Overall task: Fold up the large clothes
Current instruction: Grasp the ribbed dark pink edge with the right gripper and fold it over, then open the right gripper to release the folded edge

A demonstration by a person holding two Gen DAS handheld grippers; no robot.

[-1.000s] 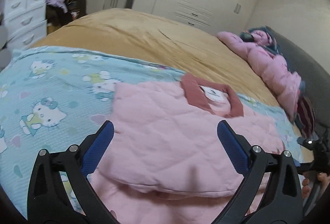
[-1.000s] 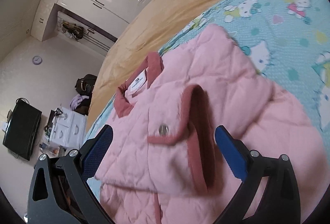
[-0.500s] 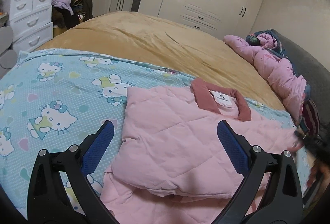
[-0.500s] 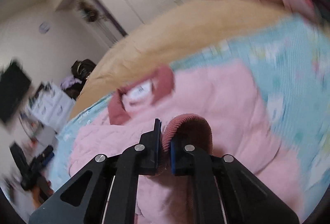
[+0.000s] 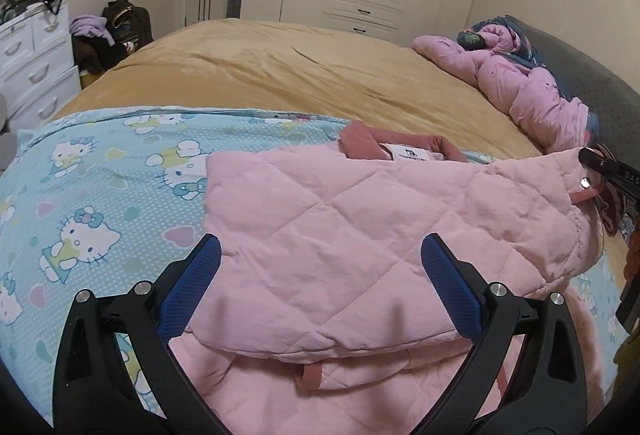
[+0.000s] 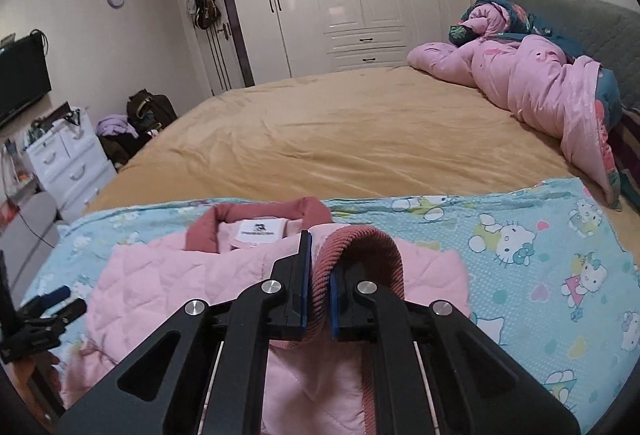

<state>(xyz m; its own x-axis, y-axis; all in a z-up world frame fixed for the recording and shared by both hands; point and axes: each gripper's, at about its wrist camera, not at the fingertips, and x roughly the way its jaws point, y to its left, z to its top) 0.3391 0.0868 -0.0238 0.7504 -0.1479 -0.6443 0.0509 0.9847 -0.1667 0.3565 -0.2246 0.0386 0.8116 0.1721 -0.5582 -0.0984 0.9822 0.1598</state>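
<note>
Bedroom, tan bed [image 6: 340, 131]: pink quilted jacket [image 5: 340, 227] on cartoon-print blue sheet [image 5: 100, 195]. Right claw [image 6: 319, 295] clenched on ribbed dusty-rose cuff [image 6: 360, 247]; left claw [image 5: 320, 283] released. Carry your sleeve leftward, flat.

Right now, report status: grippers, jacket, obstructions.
Right gripper shut on the ribbed cuff. Left gripper open, hovering over pink quilted jacket, which lies partly folded on Hello Kitty sheet. Nothing in the way.

Left gripper [image 5: 320, 275], right gripper [image 6: 319, 289]: black frames, silver screws, blue-padded fingers [image 5: 192, 285].
</note>
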